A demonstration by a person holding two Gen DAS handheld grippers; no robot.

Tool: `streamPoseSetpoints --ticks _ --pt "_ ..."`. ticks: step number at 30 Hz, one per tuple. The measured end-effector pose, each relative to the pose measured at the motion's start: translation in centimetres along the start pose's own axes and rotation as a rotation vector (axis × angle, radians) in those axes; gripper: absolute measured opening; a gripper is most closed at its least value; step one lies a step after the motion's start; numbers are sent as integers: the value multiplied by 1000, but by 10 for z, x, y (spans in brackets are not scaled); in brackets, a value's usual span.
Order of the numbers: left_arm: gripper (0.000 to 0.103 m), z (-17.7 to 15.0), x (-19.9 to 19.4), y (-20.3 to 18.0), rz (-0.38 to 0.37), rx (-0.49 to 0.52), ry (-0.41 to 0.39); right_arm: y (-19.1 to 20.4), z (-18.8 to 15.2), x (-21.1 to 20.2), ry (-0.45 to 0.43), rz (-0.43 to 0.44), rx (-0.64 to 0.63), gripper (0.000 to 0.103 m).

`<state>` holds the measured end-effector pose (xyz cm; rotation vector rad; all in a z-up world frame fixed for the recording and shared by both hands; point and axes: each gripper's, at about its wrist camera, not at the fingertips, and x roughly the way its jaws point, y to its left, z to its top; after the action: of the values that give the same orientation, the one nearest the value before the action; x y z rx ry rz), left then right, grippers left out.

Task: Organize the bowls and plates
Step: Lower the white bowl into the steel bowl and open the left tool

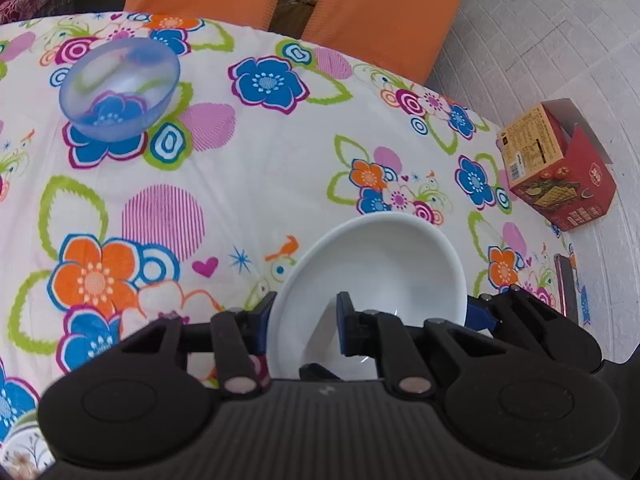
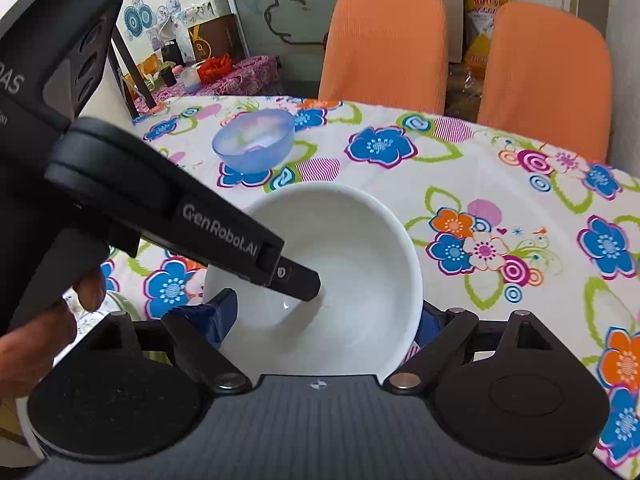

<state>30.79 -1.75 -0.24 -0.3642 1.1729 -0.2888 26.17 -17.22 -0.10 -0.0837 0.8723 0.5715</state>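
- White bowl on the floral surface; left gripper clamped on its near-left rim, one finger inside.
- Right gripper spread wide, straddling the same bowl's outer wall.
- Bowls counted: two, one white, one translucent blue bowl well beyond, apart.

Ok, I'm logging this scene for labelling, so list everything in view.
Tablecloth: one, floral, spread under both bowls
White bowl: one, white, near side, between the tongs
Blue bowl: one, translucent blue, far left
Chairs: two, orange, beyond far edge
Carton: one, red, beyond right edge
Dark flat object: one, right edge
Left tongs: one, black, clamped on white bowl's rim
Right tongs: one, black, straddling white bowl
Hand: one, holding left tongs
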Motion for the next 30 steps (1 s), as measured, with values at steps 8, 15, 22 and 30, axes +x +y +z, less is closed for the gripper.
streamPoseSetpoints --ticks 8,15,22,30 --pt "11 -67 -37 -23 -80 -3 27 26 -38 -62 4 -40 1 77" --pt "11 -123 -35 -32 -102 30 76 37 -91 -79 48 -66 72 77" --pt "39 -137 -29 -31 -91 71 72 33 -115 -79 51 -61 133 75" --pt "50 -136 -59 -30 -78 138 -54 23 -116 -102 -55 -136 154 76"
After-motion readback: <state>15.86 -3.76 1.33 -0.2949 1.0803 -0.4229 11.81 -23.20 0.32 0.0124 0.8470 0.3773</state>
